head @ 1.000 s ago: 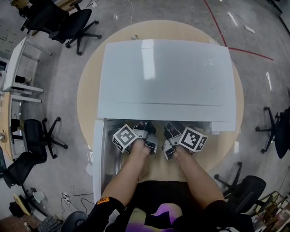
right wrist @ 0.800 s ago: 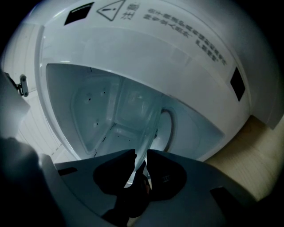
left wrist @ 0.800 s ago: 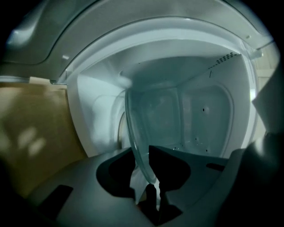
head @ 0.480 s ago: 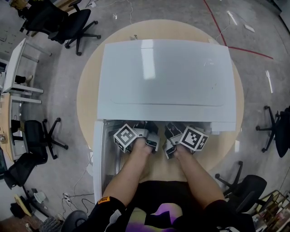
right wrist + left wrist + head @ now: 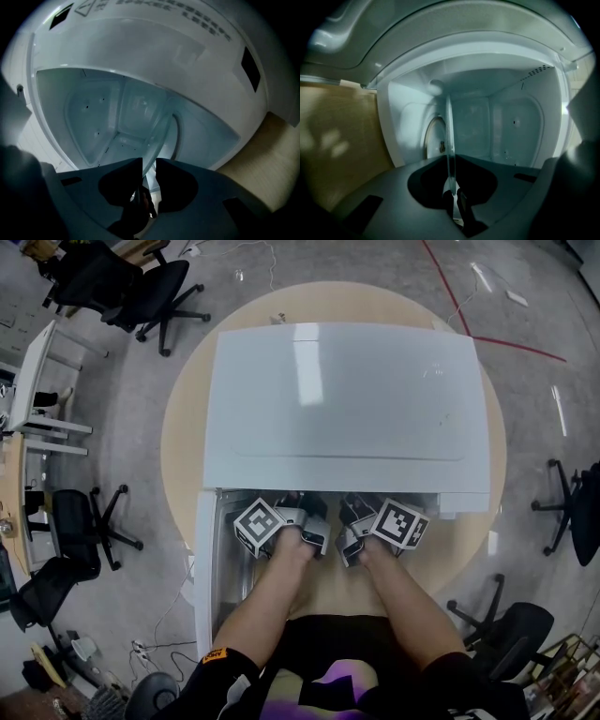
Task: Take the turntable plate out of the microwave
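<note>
The white microwave [image 5: 347,399] stands on a round table, its door [image 5: 203,559] swung open at the left. Both grippers reach into the cavity side by side, tips hidden under its top. In the left gripper view the clear glass turntable plate [image 5: 449,140] shows edge-on, its rim running down between the fingers. My left gripper [image 5: 452,192] [image 5: 298,507] has just been closing and is shut on that rim. In the right gripper view the plate [image 5: 161,136] runs into the narrow gap of my right gripper [image 5: 149,168] [image 5: 356,507], which is shut on it too.
The round wooden table [image 5: 178,427] shows around the microwave. Black office chairs [image 5: 155,287] [image 5: 84,531] stand on the grey floor around it, and a desk [image 5: 37,381] is at the left. The cavity walls [image 5: 506,122] enclose the plate.
</note>
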